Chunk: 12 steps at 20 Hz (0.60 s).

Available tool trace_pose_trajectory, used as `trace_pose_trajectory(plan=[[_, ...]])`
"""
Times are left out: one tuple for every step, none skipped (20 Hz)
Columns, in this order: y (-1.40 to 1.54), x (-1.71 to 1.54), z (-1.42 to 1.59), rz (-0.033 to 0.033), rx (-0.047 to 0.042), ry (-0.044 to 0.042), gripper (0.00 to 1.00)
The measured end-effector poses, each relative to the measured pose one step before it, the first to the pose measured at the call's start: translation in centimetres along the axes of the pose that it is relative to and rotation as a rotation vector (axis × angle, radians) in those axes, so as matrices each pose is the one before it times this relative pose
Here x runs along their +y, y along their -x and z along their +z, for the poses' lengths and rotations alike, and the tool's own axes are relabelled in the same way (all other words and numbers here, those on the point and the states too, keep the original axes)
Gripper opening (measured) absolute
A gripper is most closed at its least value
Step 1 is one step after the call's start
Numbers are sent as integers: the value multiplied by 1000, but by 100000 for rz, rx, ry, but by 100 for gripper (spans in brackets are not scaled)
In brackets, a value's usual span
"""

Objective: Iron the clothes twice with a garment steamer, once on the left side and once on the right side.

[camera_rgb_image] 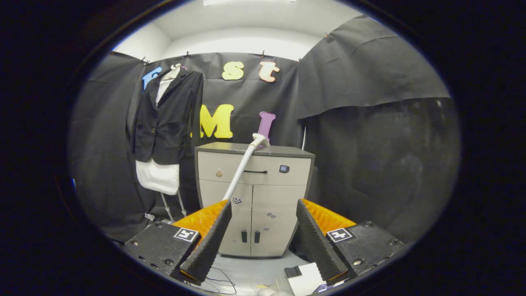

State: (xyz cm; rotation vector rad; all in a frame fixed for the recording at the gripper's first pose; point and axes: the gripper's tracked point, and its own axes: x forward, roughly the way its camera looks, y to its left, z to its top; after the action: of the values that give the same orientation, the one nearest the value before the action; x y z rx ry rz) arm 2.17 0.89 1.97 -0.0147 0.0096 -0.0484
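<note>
A dark jacket (166, 119) over a white shirt (158, 176) hangs on a stand against the booth wall, left of a grey cabinet (253, 197). The garment steamer's white head (260, 140) rests on the cabinet top, and its pale hose (241, 169) slants down toward my left finger. My gripper (263, 242) stands open, well short of the cabinet, with nothing between its fingers. The cabinet doors show in the gap between them.
The stand's thin legs (174, 207) reach the floor beside the cabinet. A small white box (306, 279) and thin black cables (220, 283) lie on the pale floor just under my fingers. Black cloth walls close the booth on the left, back and right.
</note>
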Motion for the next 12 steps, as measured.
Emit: trace_pose_trajectory(plan=[[-698,181,634,715,-196,-559,99],[-977,166,494,561,221,-759,99],[-1160,199,396,726,817,-695,99],[-1011,292,593,942,145,-442,99],[-1394,340,866,1346,-516,-35,99],[-1531,189,785,1202,-514,541,99],[-1434,182,723,1059,140,1049,99],[-1885,166,760,1430,321,1312,99],[-1750,203,738,1466,215,112,99],[-1924,110,731,1377,259,-754,99],[-2028,97,745,1553,653,-858,99],[-2153,37,546,1203,1146,-450,99]])
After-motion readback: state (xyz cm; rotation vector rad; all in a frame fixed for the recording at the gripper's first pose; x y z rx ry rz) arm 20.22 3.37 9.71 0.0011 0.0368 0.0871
